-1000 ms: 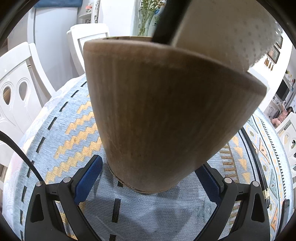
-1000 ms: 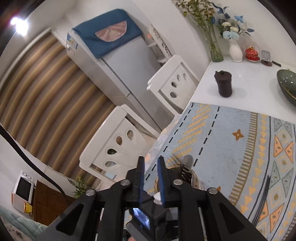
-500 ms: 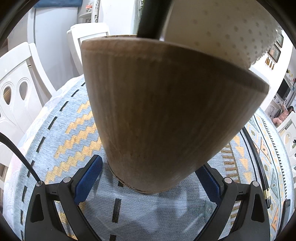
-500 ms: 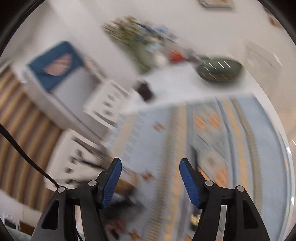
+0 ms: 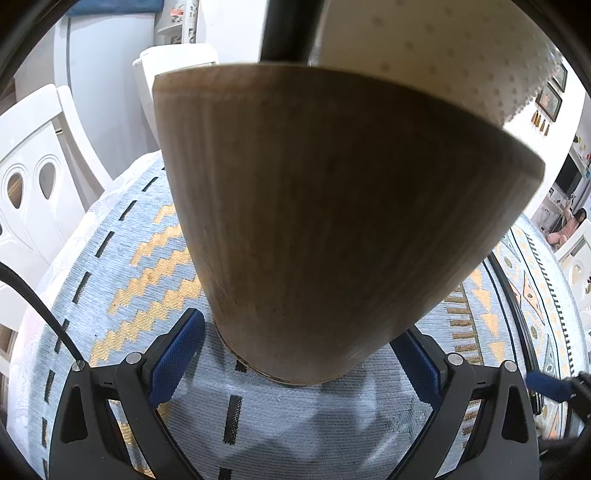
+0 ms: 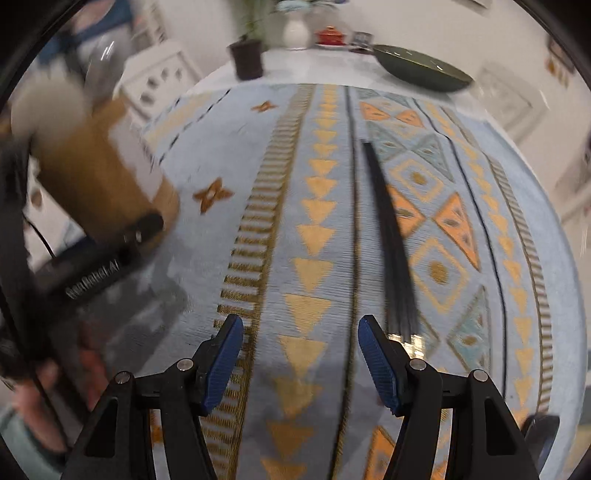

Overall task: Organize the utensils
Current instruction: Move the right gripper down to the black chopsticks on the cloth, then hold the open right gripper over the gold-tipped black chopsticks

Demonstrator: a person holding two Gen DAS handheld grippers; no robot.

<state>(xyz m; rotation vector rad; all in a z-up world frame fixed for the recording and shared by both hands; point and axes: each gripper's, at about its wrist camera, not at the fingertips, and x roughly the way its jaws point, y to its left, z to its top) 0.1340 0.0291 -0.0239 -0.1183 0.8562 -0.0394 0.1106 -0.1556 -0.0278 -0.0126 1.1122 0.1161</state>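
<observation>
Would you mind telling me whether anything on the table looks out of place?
Yes: the black chopsticks lie loose on the patterned tablecloth, apart from the wooden utensil holder that the left gripper brackets.

Desk [image 6: 236,70]: white top, showing bare at the far end past the cloth.
Cloth [image 6: 314,206]: pale blue woven cover spread over most of the desk, with orange triangle rows, diamonds, zigzags and black dashed lines.
Wooden holder [image 5: 325,221]: brown cylinder standing upright on the cloth near the desk's left edge.
Chopsticks [image 6: 391,243]: dark bundle lying lengthwise on the cloth, well apart from the wooden holder.
Dark cup [image 6: 246,59]: on the bare white top at the far end.
Green dish [image 6: 421,66]: shallow, on the far right of the bare top.
White vase [image 6: 295,31]: at the far edge; blurred.
Red pot [image 6: 331,36]: small, just beside the white vase.
</observation>
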